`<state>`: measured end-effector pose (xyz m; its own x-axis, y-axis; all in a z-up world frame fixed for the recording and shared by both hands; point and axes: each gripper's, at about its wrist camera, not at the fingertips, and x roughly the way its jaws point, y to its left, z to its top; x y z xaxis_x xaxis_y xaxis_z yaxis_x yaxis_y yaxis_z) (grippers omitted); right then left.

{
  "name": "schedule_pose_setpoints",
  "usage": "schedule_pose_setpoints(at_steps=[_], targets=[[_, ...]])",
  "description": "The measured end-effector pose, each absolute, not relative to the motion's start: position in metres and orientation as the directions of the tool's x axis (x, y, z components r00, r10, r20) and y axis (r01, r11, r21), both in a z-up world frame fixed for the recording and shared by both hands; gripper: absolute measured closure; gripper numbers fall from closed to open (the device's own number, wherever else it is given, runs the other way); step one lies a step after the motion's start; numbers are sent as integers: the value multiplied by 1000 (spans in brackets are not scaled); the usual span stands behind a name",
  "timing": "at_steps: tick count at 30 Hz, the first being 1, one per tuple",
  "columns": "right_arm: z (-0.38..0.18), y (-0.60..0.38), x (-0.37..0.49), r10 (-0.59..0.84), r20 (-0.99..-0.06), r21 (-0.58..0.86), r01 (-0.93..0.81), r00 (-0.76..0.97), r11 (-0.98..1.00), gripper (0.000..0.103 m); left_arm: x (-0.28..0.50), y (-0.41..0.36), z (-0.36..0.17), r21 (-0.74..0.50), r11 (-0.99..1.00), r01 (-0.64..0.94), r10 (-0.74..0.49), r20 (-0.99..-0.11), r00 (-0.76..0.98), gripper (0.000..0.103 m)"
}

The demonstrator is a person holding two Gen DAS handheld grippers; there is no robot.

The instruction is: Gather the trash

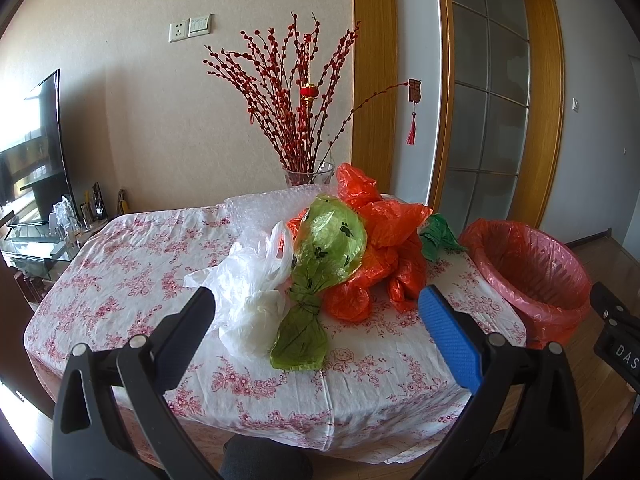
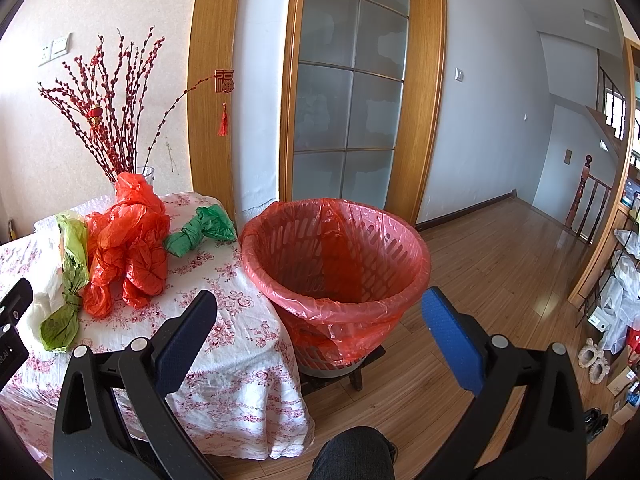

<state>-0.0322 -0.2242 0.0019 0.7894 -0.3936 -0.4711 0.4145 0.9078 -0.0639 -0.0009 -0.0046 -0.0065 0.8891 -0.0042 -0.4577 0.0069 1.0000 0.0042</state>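
Note:
Crumpled plastic bags lie on a table with a floral cloth [image 1: 132, 272]: a white bag [image 1: 252, 292], a light green knotted bag [image 1: 320, 276], an orange bag [image 1: 384, 248], a dark green bag [image 1: 438, 236] and bubble wrap [image 1: 264, 212]. A basket lined with a red bag [image 2: 336, 264] stands beside the table's right edge. My left gripper [image 1: 316, 312] is open and empty, just in front of the white and light green bags. My right gripper [image 2: 320, 312] is open and empty, in front of the basket.
A glass vase of red branches [image 1: 308, 176] stands at the table's back edge. A TV [image 1: 36, 144] and a glass stand are at far left. A wooden door frame and glass door [image 2: 348, 92] are behind the basket. Wood floor and a cluttered shelf [image 2: 616, 320] are at right.

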Motion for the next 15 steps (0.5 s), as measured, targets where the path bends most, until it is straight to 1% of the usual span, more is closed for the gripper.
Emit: schedule_pose_setpoints(at_steps=[10,15], targets=[[0,-223,-30,-394,-471,-64,415,789,908,2,-1,-4,-8,2,1000,6,-4,-460,888,4],[-3,-223,-25,-383,-478,-63,404,791,913,2,3,6,-7,4,1000,-23,22,-457,889,4]])
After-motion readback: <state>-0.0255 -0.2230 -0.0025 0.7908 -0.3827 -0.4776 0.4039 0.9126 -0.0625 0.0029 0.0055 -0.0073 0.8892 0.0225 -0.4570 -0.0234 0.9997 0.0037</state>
